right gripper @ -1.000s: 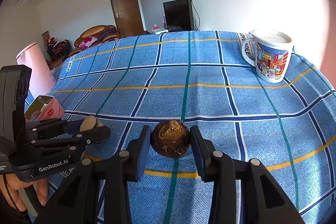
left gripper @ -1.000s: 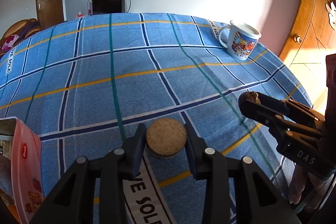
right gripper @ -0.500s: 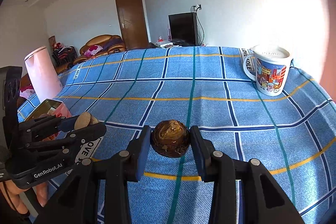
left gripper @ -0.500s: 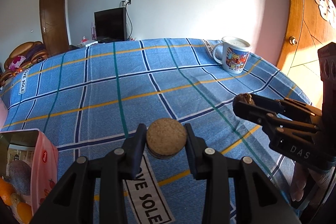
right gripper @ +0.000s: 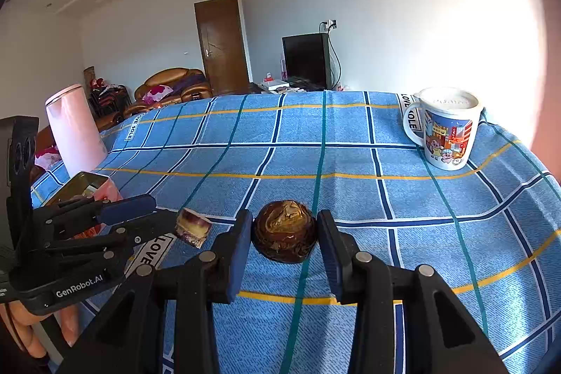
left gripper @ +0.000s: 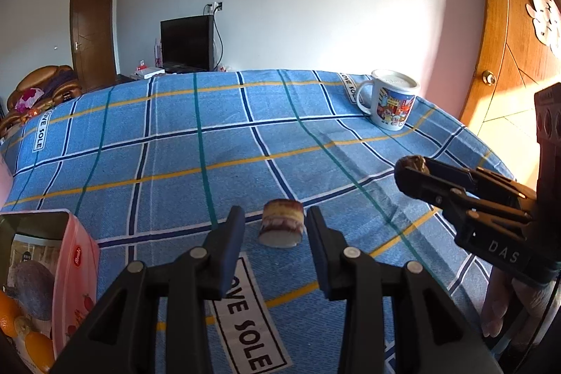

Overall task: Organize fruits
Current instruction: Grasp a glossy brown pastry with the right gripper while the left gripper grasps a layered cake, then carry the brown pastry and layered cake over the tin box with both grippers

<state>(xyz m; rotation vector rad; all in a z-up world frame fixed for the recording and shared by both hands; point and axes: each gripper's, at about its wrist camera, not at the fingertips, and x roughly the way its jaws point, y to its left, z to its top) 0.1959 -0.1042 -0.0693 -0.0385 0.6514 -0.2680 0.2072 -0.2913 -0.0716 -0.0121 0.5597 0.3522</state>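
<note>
At the far left edge of the surface [left gripper: 168,142], a pink tin [left gripper: 75,272] stood with its lid off, oranges [left gripper: 8,312] and a dark purple fruit [left gripper: 31,290] lying inside it. Just right of the tin, the left tongs [left gripper: 275,226] were released, their jaws spread wide. Between them, touching neither, a short cut chunk of fruit [left gripper: 281,228] with a purple band and pale flesh sat on the blue checked cloth [right gripper: 350,160], beside a printed label. Further right, the right tongs [right gripper: 284,230] were clenched on a round brown fruit [right gripper: 284,231], held just above the cloth near a yellow stripe. Well apart, at the far right corner, a white mug [right gripper: 445,128] with a cartoon print stood upright. A pink bin [right gripper: 75,128] showed beyond the left edge.
</note>
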